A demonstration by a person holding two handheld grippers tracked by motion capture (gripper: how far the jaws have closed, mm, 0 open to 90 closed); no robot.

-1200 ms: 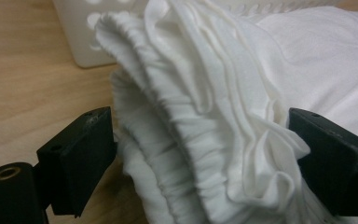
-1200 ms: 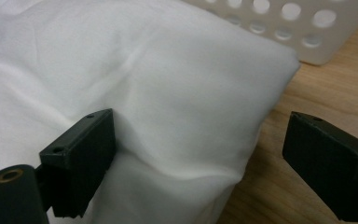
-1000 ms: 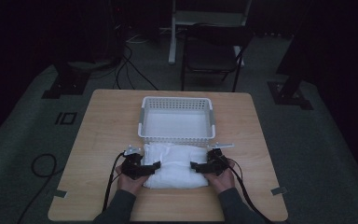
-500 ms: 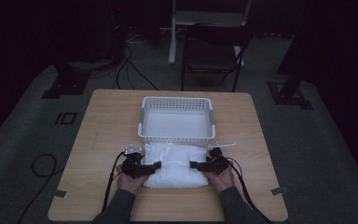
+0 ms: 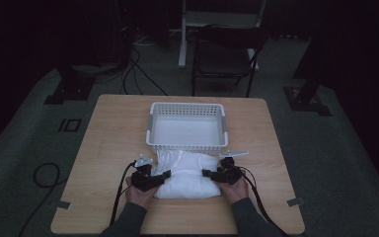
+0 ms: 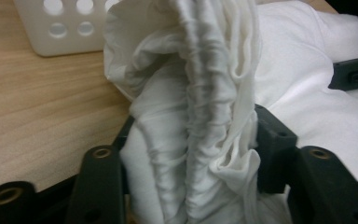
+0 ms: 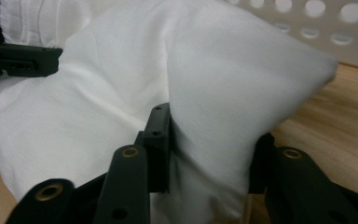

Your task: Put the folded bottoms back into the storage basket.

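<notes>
Lying on the wooden table [image 5: 103,138] just in front of the white perforated basket [image 5: 187,126], a folded white cloth [image 5: 187,173] is gripped at both ends. Its gathered left edge is pinched between the jaws of the left gripper [image 6: 191,154], which have just been closing on it. A thick fold at its right end is clamped by the right gripper [image 7: 209,149], whose jaws have likewise just been closing. The basket's near wall is touched by the cloth's far edge; nothing is seen inside the basket. A dark chair [image 5: 224,57] is seen beyond the table.
</notes>
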